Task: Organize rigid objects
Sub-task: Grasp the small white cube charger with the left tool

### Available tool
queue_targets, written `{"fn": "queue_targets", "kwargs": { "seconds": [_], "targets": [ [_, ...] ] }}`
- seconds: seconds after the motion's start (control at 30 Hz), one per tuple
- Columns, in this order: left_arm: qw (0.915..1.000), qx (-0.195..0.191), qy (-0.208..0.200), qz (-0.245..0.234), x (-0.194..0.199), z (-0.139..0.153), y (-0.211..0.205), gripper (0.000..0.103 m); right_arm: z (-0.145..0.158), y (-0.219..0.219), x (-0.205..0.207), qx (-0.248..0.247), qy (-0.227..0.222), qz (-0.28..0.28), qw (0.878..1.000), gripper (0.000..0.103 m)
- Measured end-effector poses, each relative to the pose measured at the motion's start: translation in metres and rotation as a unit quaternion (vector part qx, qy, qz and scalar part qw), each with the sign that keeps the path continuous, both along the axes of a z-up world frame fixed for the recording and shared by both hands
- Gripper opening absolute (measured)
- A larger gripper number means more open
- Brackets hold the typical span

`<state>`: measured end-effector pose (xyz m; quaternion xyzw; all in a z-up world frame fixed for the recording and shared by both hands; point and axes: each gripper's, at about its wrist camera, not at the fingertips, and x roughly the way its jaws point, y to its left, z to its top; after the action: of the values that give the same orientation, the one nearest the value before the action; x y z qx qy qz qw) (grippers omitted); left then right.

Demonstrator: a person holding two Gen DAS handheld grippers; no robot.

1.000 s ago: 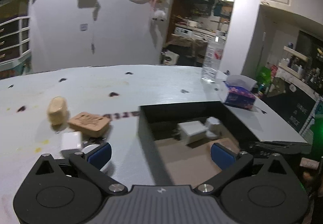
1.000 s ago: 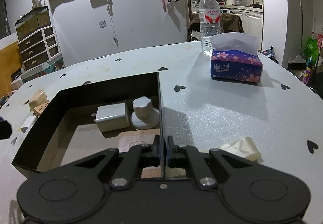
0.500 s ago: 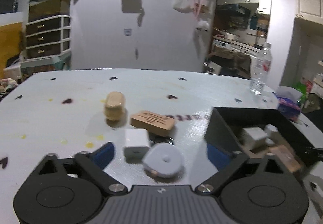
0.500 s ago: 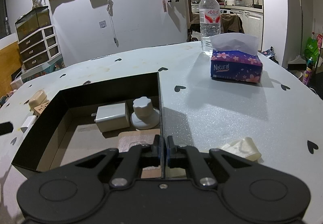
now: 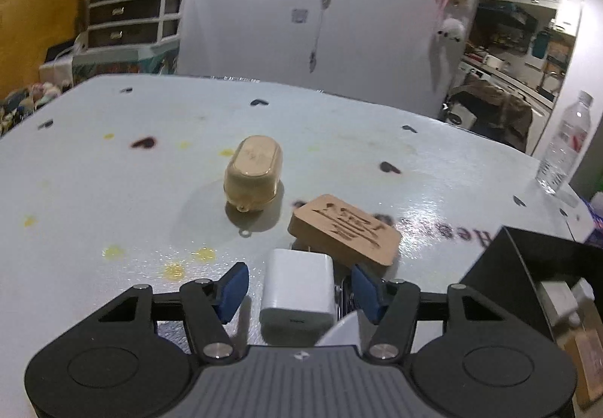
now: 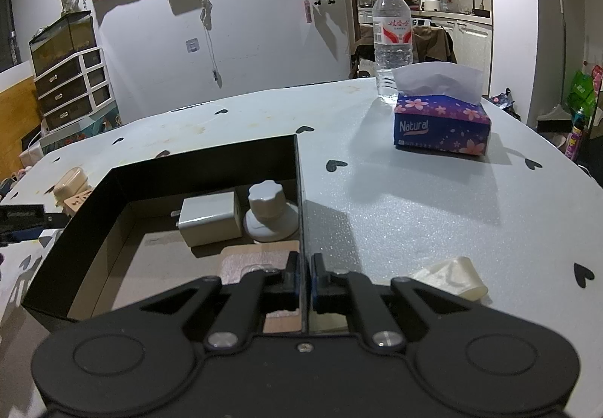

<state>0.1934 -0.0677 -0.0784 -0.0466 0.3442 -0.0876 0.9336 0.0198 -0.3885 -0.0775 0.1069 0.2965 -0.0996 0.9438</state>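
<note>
In the left wrist view a white charger cube [image 5: 299,278] lies on the table between the blue pads of my left gripper [image 5: 299,290]. Its jaws are closing, with a gap still showing on each side of the cube. Just beyond lie a flat engraved wooden block [image 5: 345,233] and a beige oval case [image 5: 253,173]. A round pale disc [image 5: 339,331] is half hidden under the gripper. My right gripper [image 6: 304,280] is shut on the right wall of the black box [image 6: 203,162], which holds another white charger [image 6: 211,218], a white knob [image 6: 269,211] and a wooden piece [image 6: 260,256].
A purple tissue box [image 6: 441,128] and a water bottle [image 6: 392,41] stand at the far right of the table. A crumpled cream scrap [image 6: 452,275] lies near my right gripper. The black box [image 5: 527,260] sits right of the left gripper.
My left gripper has swung left from over the box and dropped toward the white charger, and its jaws have narrowed around it. The right gripper has not moved.
</note>
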Motion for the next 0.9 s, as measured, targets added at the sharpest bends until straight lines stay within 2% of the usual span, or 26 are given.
{"fn": "queue_targets", "kwargs": {
  "seconds": [0.17,0.23,0.63,0.73,0.9],
  "targets": [
    [0.9999,0.0,0.006,0.008,0.008,-0.006,-0.003,0.057,0.0,0.001,0.0,0.0,0.0,0.0,1.0,0.006],
    [1.0,-0.003,0.005,0.006,0.007,-0.005,-0.003,0.044,0.0,0.001,0.0,0.0,0.0,0.0,1.0,0.006],
    [0.9998,-0.015,-0.002,0.015,-0.006,-0.005,0.018,0.044,0.0,0.001,0.0,0.0,0.0,-0.001,1.0,0.006],
    [0.9994,-0.028,-0.002,0.021,-0.013,-0.003,0.028,0.044,0.0,0.001,0.0,0.0,0.0,0.0,1.0,0.006],
    [0.9984,-0.048,-0.028,0.009,-0.033,0.013,0.034,0.044,0.0,0.001,0.0,-0.001,0.0,-0.001,1.0,0.006]
  ]
}}
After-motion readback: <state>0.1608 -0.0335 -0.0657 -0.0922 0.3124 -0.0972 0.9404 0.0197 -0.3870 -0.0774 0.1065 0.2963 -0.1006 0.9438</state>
